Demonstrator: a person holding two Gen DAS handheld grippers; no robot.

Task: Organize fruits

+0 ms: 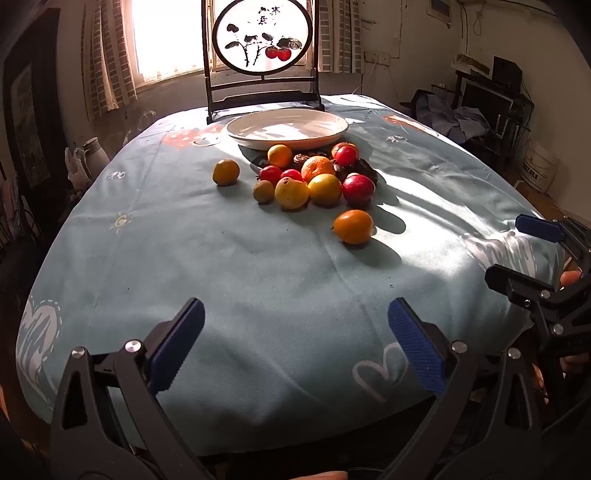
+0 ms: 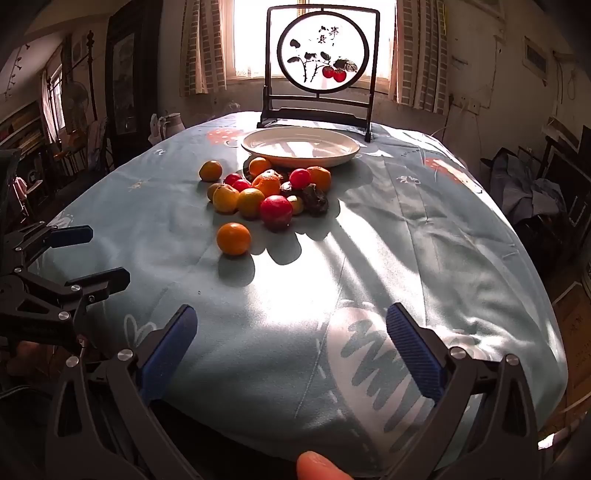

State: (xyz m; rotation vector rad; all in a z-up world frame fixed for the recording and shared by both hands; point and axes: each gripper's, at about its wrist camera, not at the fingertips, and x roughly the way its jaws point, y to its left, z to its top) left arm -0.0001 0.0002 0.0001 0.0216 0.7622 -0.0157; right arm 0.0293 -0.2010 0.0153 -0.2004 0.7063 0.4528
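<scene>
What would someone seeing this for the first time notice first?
Probably the pile of fruit in mid-table on the pale blue tablecloth, with one orange lying apart, nearer the camera. Behind it sits an empty white plate, before a backlit round painted screen at the window.

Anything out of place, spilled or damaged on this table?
Nothing spilled or broken. The white plate sits empty while the fruit pile lies on the cloth, one orange apart nearer the camera. Some dark pieces look shrivelled.
</scene>
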